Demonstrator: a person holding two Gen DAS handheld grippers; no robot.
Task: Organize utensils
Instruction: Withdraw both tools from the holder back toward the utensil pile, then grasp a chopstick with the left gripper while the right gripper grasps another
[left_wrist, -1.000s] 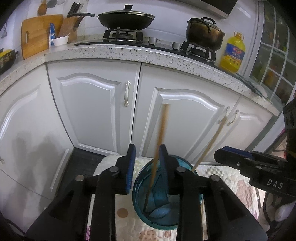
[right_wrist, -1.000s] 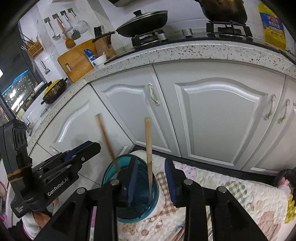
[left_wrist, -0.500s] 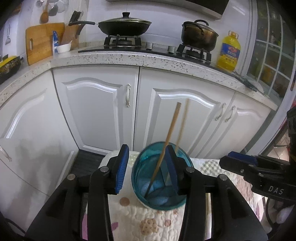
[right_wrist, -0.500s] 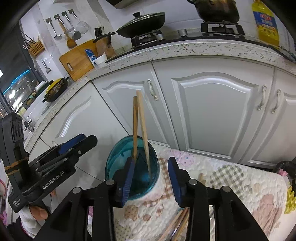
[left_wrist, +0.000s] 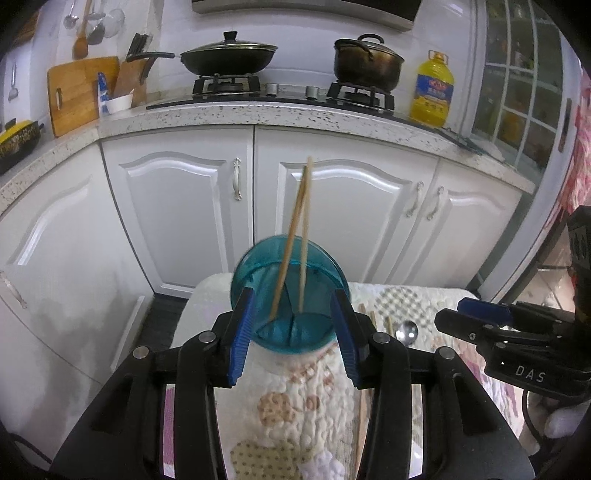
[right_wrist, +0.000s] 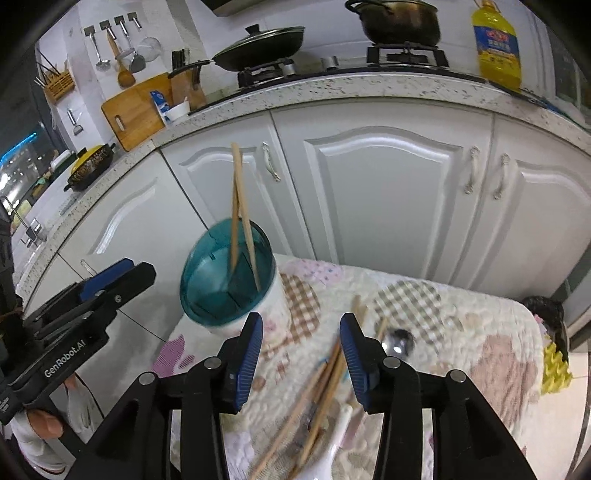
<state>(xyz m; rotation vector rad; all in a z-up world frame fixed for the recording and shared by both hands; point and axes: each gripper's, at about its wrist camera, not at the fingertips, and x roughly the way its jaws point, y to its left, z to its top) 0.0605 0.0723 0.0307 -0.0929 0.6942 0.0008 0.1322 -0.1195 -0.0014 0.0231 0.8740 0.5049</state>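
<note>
Two chopsticks (left_wrist: 301, 236) stand in the teal holder (left_wrist: 288, 295), leaning so their tops cross above its rim. The holder sits at the far left corner of the quilted cloth (right_wrist: 443, 332) covering the counter. The left tongs (left_wrist: 293, 332) are open, their jaws having just been widening, and the blue pads flank the holder's near side without pressing on it; nothing is gripped there. The right tongs (right_wrist: 301, 354) are open too, jaws just been parting, empty, hovering over a loose bundle of chopsticks (right_wrist: 325, 380) lying on the cloth. Just beside that bundle rests a metal spoon (right_wrist: 397, 341), and a white spoon (right_wrist: 340, 424) lies nearer the camera, partly hidden by the tongs' frame. From the left view, the right tongs sit off to the right of the holder, well clear of it. From the right view, the left tongs reach in from the left, near the holder. White cupboard doors (left_wrist: 177, 206) stand behind the counter, with a wok (left_wrist: 229, 59) and pot (left_wrist: 365, 62) on the hob above.
</note>
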